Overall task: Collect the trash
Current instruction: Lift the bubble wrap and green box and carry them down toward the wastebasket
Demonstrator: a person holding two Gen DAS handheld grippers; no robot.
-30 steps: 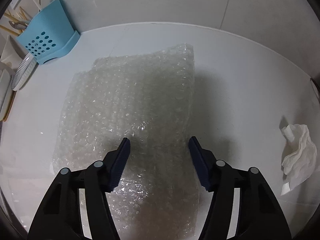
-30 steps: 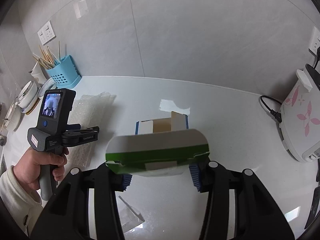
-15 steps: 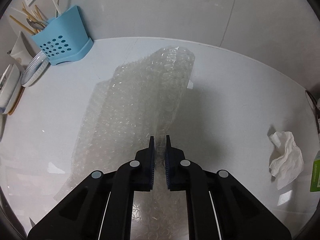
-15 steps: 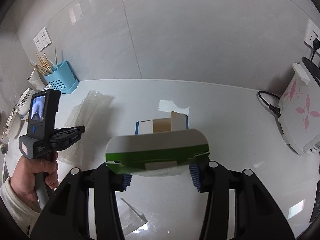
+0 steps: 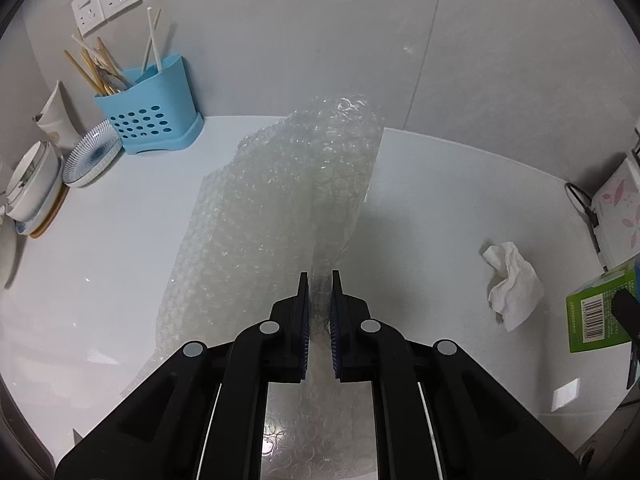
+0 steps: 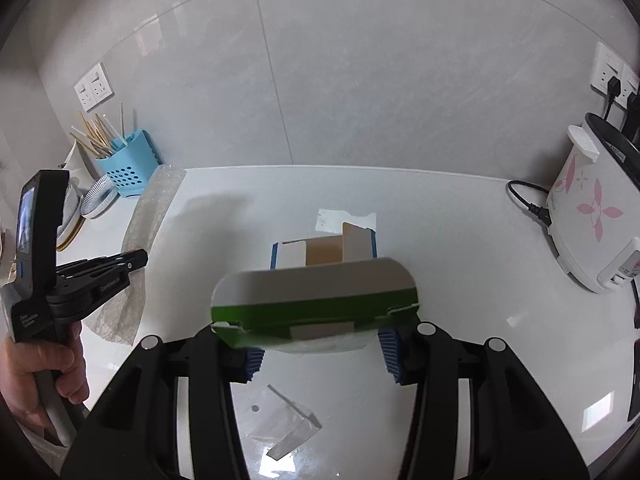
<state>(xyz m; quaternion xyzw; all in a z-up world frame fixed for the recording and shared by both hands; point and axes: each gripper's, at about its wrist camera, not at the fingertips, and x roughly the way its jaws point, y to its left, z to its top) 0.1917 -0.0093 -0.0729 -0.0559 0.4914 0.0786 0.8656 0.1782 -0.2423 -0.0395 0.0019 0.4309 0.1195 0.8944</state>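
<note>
Bubble wrap lifting, carton riding along

Your left claw is pinching the bubble wrap off the counter; your right claw is gripping the green carton. That thin pinch could slip.

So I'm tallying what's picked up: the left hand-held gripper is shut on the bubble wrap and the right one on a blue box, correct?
Not quite. The right hand-held gripper is shut on a green box, as the right wrist view shows; the blue box sits open on the counter beyond. The left hand-held gripper is indeed shut on the bubble wrap.
</note>
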